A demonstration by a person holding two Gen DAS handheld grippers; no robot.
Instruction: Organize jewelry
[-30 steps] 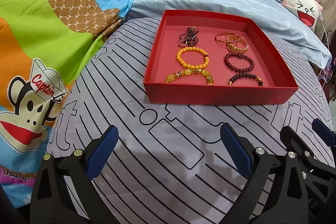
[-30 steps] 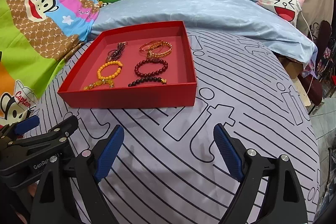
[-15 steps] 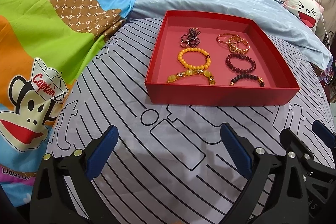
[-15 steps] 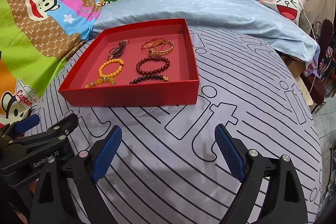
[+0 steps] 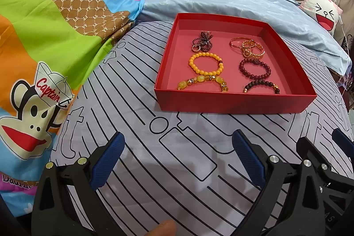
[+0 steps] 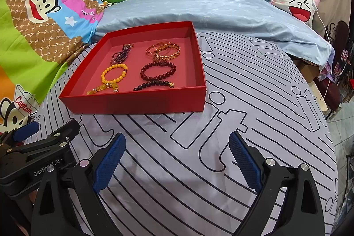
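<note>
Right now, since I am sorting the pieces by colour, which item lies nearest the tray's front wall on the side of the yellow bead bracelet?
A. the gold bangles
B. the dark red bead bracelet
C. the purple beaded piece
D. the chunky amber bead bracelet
D: in the left wrist view the chunky amber bead bracelet lies just behind the front wall of the red tray, directly in front of the yellow bead bracelet.

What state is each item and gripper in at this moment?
Red tray: uncovered, on the bed.
Yellow bead bracelet: flat in the tray.
Gold bangles: piled together in the tray.
Left gripper: open, empty.
Right gripper: jaws opening, nothing between them.
</note>
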